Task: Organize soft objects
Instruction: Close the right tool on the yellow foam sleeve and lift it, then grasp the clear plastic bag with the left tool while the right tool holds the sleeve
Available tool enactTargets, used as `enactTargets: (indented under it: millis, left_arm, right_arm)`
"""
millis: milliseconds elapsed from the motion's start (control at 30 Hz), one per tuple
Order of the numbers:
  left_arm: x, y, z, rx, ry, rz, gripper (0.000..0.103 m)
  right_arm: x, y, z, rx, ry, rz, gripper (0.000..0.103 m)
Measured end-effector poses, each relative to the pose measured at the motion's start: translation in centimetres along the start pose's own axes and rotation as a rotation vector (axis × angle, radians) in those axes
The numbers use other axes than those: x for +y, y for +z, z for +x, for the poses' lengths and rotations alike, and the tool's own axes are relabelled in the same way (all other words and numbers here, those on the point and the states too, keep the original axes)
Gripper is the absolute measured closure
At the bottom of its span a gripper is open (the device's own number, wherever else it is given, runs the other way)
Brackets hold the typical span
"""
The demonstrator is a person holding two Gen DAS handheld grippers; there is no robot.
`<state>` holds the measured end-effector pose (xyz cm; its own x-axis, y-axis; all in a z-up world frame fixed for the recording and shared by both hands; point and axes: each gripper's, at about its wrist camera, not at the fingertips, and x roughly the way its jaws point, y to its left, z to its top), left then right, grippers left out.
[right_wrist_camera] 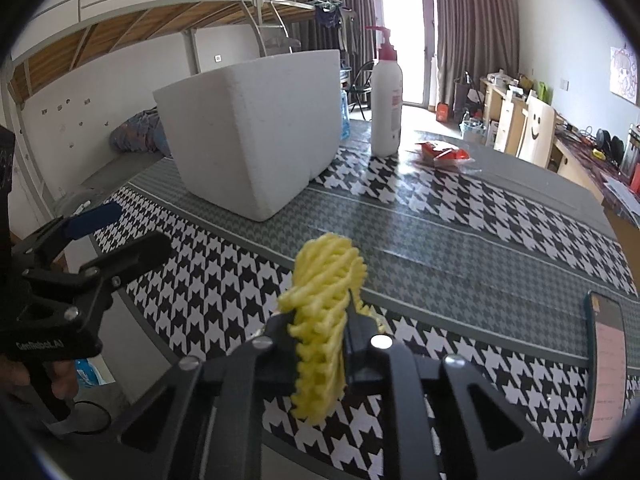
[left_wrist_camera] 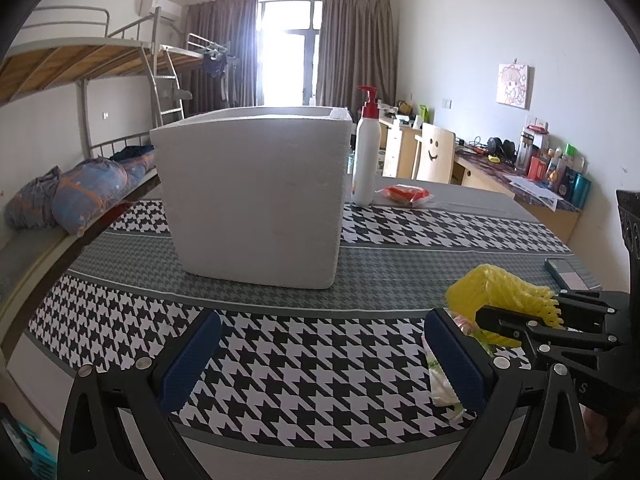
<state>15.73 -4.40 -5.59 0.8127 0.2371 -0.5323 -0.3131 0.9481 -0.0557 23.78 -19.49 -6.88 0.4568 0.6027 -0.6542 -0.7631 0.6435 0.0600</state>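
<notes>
A yellow foam net (right_wrist_camera: 324, 300) is pinched upright between the black fingers of my right gripper (right_wrist_camera: 320, 324), which is shut on it just above the houndstooth tablecloth (right_wrist_camera: 224, 280). In the left wrist view the same net (left_wrist_camera: 488, 288) and the right gripper (left_wrist_camera: 496, 322) show at the lower right. My left gripper (left_wrist_camera: 322, 320) stands open with nothing between its blue pads, facing a white foam box (left_wrist_camera: 256, 200) in the middle of the table. From the right wrist the box (right_wrist_camera: 256, 132) is at the back left and the left gripper (right_wrist_camera: 120, 236) at the left edge.
A white pump bottle (left_wrist_camera: 366, 152) and a red packet (left_wrist_camera: 406, 194) stand behind the box to its right. A phone (right_wrist_camera: 606, 372) lies near the right table edge. A pale crumpled wrapper (left_wrist_camera: 440, 380) lies by the left gripper's right finger. Bunk beds run along the left.
</notes>
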Motion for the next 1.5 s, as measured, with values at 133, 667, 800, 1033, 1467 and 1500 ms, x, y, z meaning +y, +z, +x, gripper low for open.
enactTargets:
  millis: [133, 667, 800, 1033, 1467, 1500]
  left_arm:
    - [-0.4, 0.0, -0.3, -0.002, -0.007, 0.012, 0.001]
    - [-1.8, -0.3, -0.9, 0.007, -0.019, 0.037, 0.001]
    - [-2.0, -0.4, -0.9, 0.008, -0.022, 0.031, 0.001]
    - [-3.0, -0.8, -0.9, 0.019, -0.037, 0.051, 0.001]
    - [-4.9, -1.3, 0.7, 0.077, -0.115, 0.093, 0.002]
    - [-5.0, -1.3, 1.0, 0.085, -0.127, 0.096, 0.003]
  right_arm:
    - [0.4, 0.4, -0.3, -0.015, -0.011, -0.016, 0.085]
    - [0.7, 2.0, 0.8, -0.009, 0.053, -0.038, 0.085]
    - [0.5, 2.2, 1.2, -0.002, 0.077, -0.04, 0.085]
    - [0.2, 2.7, 1.5, -0.009, 0.094, -0.045, 0.085]
    - [-0.8, 2.6, 1.3, -0.014, 0.066, -0.038, 0.085]
    - [-0.9, 2.6, 1.3, -0.012, 0.066, -0.037, 0.085]
